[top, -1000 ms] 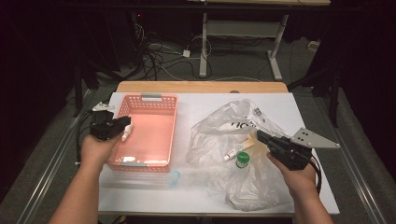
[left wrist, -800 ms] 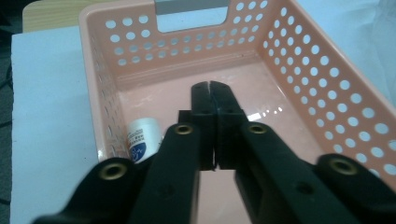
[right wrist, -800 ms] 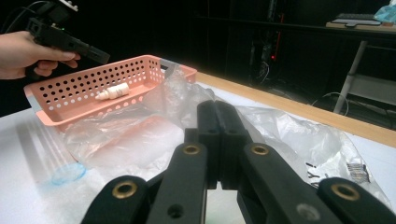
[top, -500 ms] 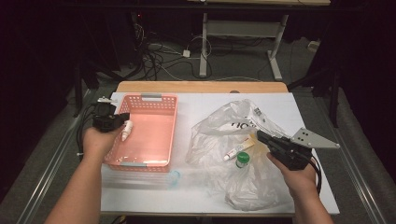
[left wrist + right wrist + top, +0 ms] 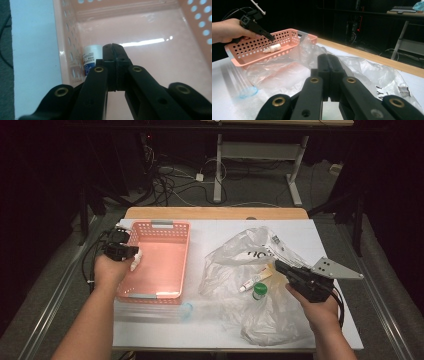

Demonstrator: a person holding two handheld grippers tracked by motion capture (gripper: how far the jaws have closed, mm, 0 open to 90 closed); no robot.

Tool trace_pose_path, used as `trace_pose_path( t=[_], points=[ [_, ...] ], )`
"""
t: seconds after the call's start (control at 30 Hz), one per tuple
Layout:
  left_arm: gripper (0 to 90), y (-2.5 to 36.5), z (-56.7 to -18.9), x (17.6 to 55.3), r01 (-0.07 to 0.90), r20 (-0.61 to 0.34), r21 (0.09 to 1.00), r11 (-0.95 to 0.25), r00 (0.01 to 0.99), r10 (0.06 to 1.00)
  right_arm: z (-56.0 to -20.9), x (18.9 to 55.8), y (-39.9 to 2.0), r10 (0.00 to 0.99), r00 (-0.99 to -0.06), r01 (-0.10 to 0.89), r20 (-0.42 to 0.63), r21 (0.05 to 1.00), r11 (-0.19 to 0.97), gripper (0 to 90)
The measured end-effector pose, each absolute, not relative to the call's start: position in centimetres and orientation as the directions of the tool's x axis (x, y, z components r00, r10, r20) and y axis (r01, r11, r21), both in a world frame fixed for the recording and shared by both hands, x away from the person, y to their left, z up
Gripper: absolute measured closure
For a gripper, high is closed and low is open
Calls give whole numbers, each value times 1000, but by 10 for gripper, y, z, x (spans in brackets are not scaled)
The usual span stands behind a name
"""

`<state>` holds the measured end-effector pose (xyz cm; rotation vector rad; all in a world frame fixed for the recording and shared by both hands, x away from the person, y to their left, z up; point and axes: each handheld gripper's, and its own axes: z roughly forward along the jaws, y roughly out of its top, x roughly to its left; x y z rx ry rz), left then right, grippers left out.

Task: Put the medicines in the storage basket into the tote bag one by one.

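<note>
- Left gripper view: the left gripper (image 5: pixel 113 47) has its jaws pressed flat together with nothing visible between them. It is tipped down into the basket (image 5: pixel 195 30).
- The bottle (image 5: pixel 90 56) sits just beside those tips, against the basket's side wall. Part of it is hidden under one jaw, so I cannot tell whether they touch. Judging by this, the bottle has been brought here for sorting into the basket.
- In the high view, the hand reaches over the basket's left rim, which would suit a drop close to that wall.
- The right gripper (image 5: pixel 278 266) also has its jaws closed. It hovers at the edge of the bag (image 5: pixel 235 255), probably waiting by the things left to move. Whether it pinches any plastic I cannot tell.
- The bag lies spread open on the table (image 5: pixel 210 227), well apart from the basket, with its contents showing.
- Count: one basket, one bottle, one bag.
- On the bag: one tube (image 5: pixel 251 281) and one green-capped jar (image 5: pixel 259 289), lying just beside each other.
- One clear lid (image 5: pixel 186 309) lies near the basket's front end.
- Two grippers, one in each hand.
</note>
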<state>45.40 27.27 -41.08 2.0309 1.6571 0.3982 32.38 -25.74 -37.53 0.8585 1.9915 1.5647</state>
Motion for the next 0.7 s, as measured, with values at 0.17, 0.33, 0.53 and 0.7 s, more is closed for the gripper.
trace_pose_path(
  t=[0.17,0.33,0.53,0.7],
  points=[
    [882,271,-414,459,855,-45,499,-140,187,981,-375,324,-258,716,-698,189,20,969,156,900],
    [882,266,-416,464,872,15,466,-149,161,987,-376,324,-257,715,-699,188,20,969,158,900],
    [882,261,-420,466,885,94,431,-176,150,984,-376,324,-257,713,-701,190,19,968,161,900],
    [882,254,-424,468,894,159,389,-224,174,972,-377,324,-257,711,-703,188,17,969,163,900]
  ],
)
